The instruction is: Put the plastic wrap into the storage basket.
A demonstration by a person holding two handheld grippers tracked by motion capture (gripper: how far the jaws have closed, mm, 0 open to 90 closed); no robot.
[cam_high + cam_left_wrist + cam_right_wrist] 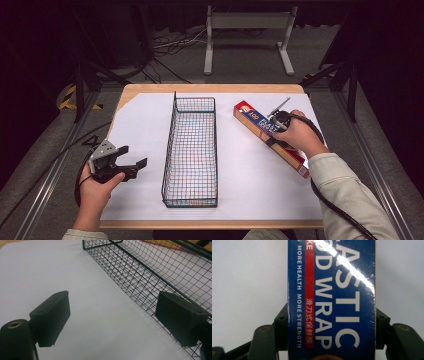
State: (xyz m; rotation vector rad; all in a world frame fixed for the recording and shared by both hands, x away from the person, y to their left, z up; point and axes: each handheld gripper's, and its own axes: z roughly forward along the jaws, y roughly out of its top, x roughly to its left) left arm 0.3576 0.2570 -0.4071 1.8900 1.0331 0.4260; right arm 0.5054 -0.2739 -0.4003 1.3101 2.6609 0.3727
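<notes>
Blue plastic-wrap box (270,136) lies right of wire basket (191,150)

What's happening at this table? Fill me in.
A person works two handheld grippers over a white sheet on the table. The right gripper has its jaws against both sides of a long blue plastic wrap box, which lies on the sheet to the right of a wire basket. The left gripper is open and holds nothing, left of the basket. The basket looks empty.
</notes>
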